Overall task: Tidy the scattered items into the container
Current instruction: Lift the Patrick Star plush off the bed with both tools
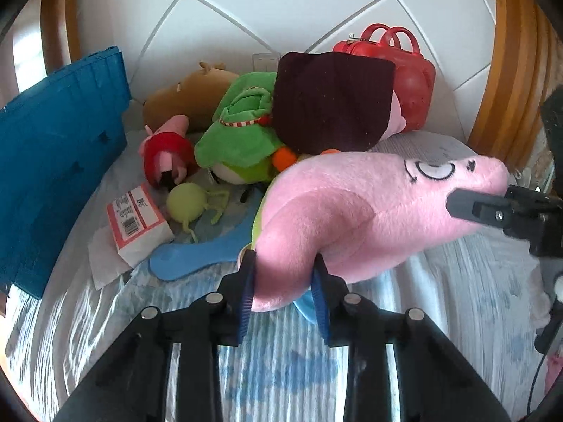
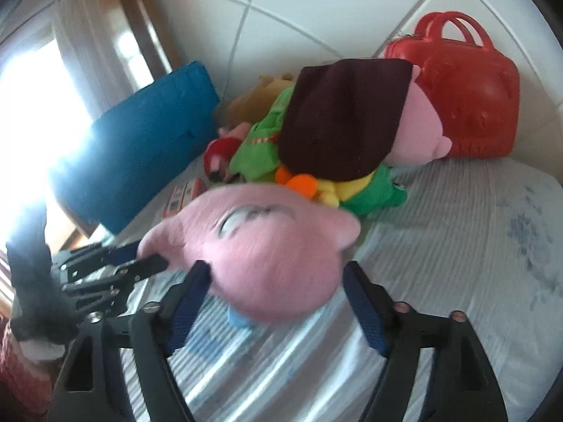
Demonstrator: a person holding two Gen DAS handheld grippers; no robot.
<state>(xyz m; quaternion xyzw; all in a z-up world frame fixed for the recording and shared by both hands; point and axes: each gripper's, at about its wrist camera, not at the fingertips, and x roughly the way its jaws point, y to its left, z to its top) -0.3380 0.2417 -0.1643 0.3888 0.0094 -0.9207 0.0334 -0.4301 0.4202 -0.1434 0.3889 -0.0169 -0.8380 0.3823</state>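
Right now the pink plush pig [image 1: 369,211] hangs above the bed, pinched at its lower lobe by the left gripper [image 1: 285,292], whose blue pads [image 1: 246,295] are closed on a fold of fur. The right gripper [image 2: 274,302] straddles the pig's head with its jaws spread wide and not clearly pressing, so the whole toy seems to depend on that one small pinch. My worry is that the soft fur could slide out and the pig drop back onto the bed, or swing into the toy pile [image 1: 246,130] just behind and knock the tissue pack [image 1: 139,225] about. The blue crate [image 1: 59,165], likely the container, stands well off to the left against the wall. Under everything lies a striped, rumpled bedsheet [image 1: 457,299], with a white tiled wall [image 1: 281,7] behind, a red case [image 1: 404,81] against it, and a bright window [image 2: 38,105] at the side
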